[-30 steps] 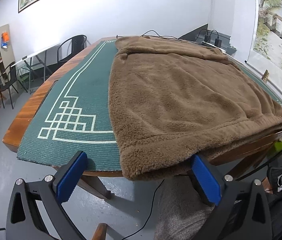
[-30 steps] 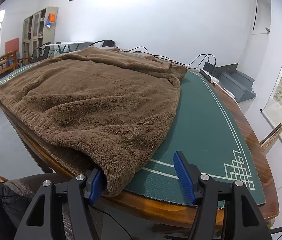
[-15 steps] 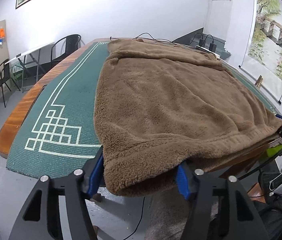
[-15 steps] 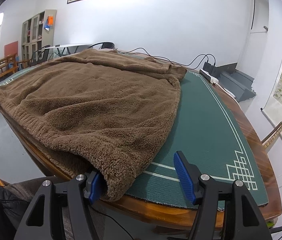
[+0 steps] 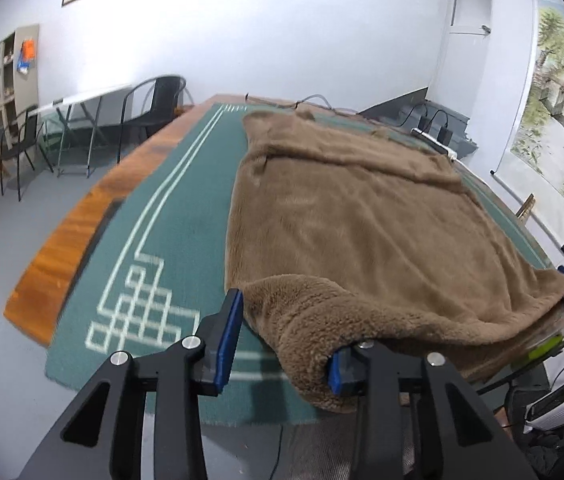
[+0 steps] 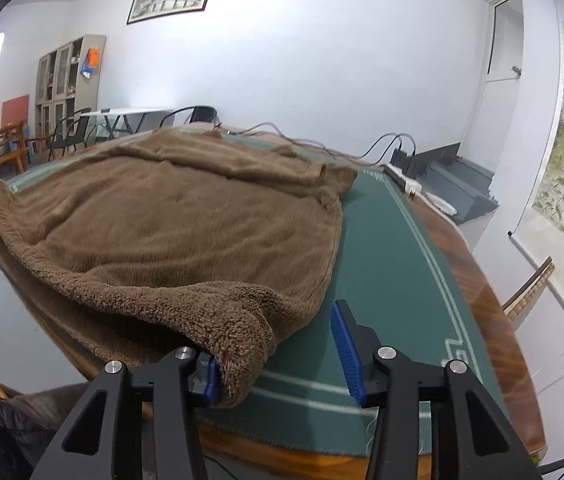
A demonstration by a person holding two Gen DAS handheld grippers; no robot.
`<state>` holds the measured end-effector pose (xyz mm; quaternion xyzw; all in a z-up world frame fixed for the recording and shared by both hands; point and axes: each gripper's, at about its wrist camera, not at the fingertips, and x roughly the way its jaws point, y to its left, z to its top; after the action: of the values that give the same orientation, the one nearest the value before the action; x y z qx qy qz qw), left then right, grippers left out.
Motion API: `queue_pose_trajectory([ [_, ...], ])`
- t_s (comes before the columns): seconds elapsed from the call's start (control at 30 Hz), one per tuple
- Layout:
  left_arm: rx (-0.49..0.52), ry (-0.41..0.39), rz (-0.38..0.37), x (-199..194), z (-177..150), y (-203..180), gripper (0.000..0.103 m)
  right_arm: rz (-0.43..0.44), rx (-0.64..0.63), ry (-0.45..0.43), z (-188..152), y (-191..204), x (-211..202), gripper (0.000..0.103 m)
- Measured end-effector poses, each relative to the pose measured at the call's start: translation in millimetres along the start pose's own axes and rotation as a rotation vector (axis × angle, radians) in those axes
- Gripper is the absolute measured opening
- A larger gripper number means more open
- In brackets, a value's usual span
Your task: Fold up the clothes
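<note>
While each gripper lifts a hem corner, brown garment (image 5: 362, 216) spans green mat (image 5: 169, 224)

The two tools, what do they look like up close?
Both match. The left tool and right tool have matte black angular fingers with triangular cut-outs, round silver bolts at the joints, and ribbed bright blue pads on the inner faces. No cables or markings show on them.
</note>
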<state>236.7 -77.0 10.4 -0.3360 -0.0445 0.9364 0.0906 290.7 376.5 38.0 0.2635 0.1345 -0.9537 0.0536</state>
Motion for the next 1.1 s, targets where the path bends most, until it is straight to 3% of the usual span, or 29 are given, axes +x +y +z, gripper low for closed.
queue_pose_trajectory([
  [0.13, 0.028, -0.036, -0.001, -1.4, 17.6, -5.5, 0.028, -0.023, 0.000, -0.042, 17.6, -4.4, -3.9, 0.048],
  [0.47, 0.086, -0.151, 0.006, -13.6, 76.4, -11.9, 0.027, -0.094, -0.010, -0.131, 70.0, -20.7, -3.4, 0.048],
  [0.7, 0.110, -0.230, 0.011, -12.2, 134.9, -17.6, 0.027, -0.127, 0.005, -0.199, 123.9, -37.5, 8.4, 0.048],
  [1.1, 0.045, -0.237, 0.000, 64.0, 242.9, -20.5, 0.027, -0.198, 0.074, -0.234, 217.7, -70.6, 76.8, 0.048],
])
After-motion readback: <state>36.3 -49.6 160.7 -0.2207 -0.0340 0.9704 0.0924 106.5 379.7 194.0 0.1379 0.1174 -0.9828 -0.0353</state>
